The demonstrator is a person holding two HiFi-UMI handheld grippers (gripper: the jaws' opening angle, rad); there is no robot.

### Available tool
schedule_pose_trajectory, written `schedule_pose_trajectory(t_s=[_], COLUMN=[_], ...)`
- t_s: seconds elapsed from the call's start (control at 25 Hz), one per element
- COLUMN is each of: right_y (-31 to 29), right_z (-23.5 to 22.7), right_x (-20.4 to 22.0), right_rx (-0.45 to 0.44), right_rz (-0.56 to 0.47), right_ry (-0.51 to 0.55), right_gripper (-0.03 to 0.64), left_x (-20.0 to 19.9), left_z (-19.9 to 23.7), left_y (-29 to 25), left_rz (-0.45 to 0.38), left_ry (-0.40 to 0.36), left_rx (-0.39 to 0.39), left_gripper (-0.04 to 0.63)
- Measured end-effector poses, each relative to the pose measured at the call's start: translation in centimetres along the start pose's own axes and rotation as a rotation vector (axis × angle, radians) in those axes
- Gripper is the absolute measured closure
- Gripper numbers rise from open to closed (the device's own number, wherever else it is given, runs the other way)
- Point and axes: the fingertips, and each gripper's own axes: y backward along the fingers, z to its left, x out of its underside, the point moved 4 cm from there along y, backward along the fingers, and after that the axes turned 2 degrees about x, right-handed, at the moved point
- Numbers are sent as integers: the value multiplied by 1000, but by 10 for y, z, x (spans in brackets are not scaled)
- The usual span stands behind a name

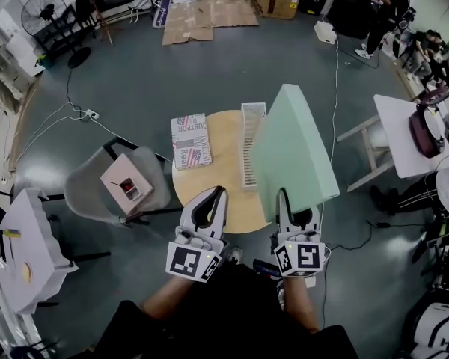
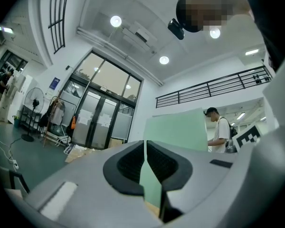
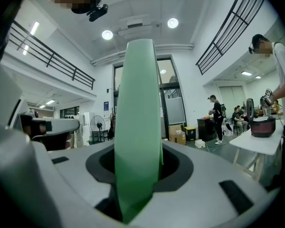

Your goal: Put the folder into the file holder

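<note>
The right hand-held gripper [image 1: 283,200] is pinching the green folder [image 1: 295,152] by its lower edge, and the right gripper view shows both jaws of this hand-held gripper [image 3: 138,167] pressed against the folder [image 3: 137,103], which rises straight up between them. In the head view the folder stands upright and tilts slightly away from the person. It is lifted over the right edge of the round wooden table [image 1: 224,197], just to the right of the white slatted file holder [image 1: 251,155], and it is not inside it. Whether the folder's left edge touches the holder cannot be told. The file holder stands on the table with its long side running away from the person. Just to its left lies 1 printed box [image 1: 190,141] with a flag pattern, partly over the table's far left edge. The left hand-held gripper [image 1: 215,198] hovers over the near left part of the table with its 2 jaws pressed together and nothing between them. In the left gripper view only a thin slit shows between the jaws of this hand-held gripper [image 2: 146,158], with the folder [image 2: 180,127] visible beyond it. A grey chair [image 1: 97,189] carrying a small pinkish box [image 1: 127,184] stands on the floor left of the table.
</note>
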Motion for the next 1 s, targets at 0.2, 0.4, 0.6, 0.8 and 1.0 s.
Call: schedule_pose_trajectory(t_s=[0.2, 0.4, 0.6, 0.8, 1.0], right_y=[-25, -48, -67, -84, -95], right_z=[1, 1, 5, 3, 5], right_x=[7, 12, 15, 25, 36], right_rx=[19, 32, 45, 57, 73], right_rz=[0, -5, -21, -25, -40], right_ry=[10, 17, 14, 17, 30], right_gripper=[479, 479, 479, 479, 479], left_x=[-1, -1, -1, 2, 6], left_z=[15, 29, 41, 51, 61], left_y=[-17, -31, -40, -52, -58], left_rz=[0, -1, 7, 19, 30], left_ry=[7, 14, 19, 22, 26], left_rx=[20, 32, 43, 57, 65], left_gripper=[575, 575, 575, 575, 575])
